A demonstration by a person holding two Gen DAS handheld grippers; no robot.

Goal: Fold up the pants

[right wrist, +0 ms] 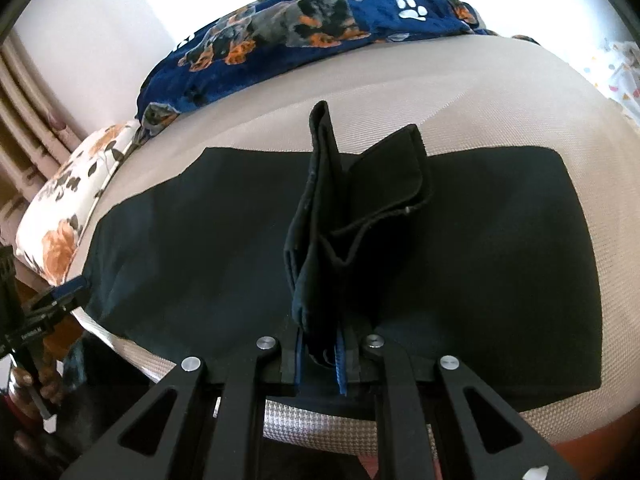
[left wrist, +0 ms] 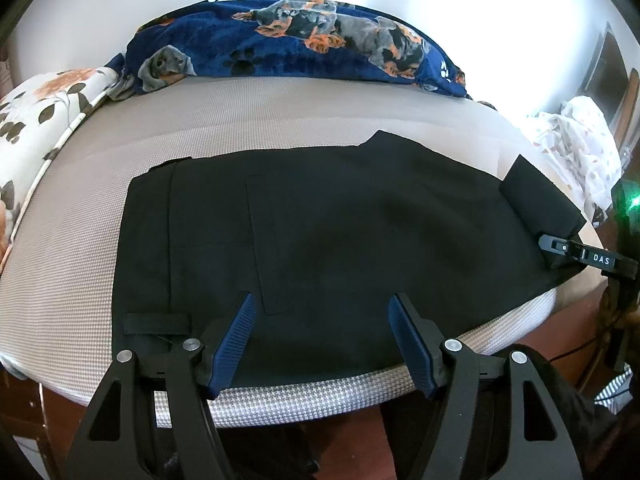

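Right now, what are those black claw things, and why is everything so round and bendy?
Those claws are two grabbing tools that a person holds, one per hand. A tiny wide-eyed camera sits on each, which bends the picture. One picture looks along the left gripper: its blue fingers are spread open, holding nothing, above the black pants lying flat on a bed. The other looks along the right gripper: it is pinched shut on a bunched end of the pants, lifted up. Behind lie a blue dog-print blanket and a flowery pillow.
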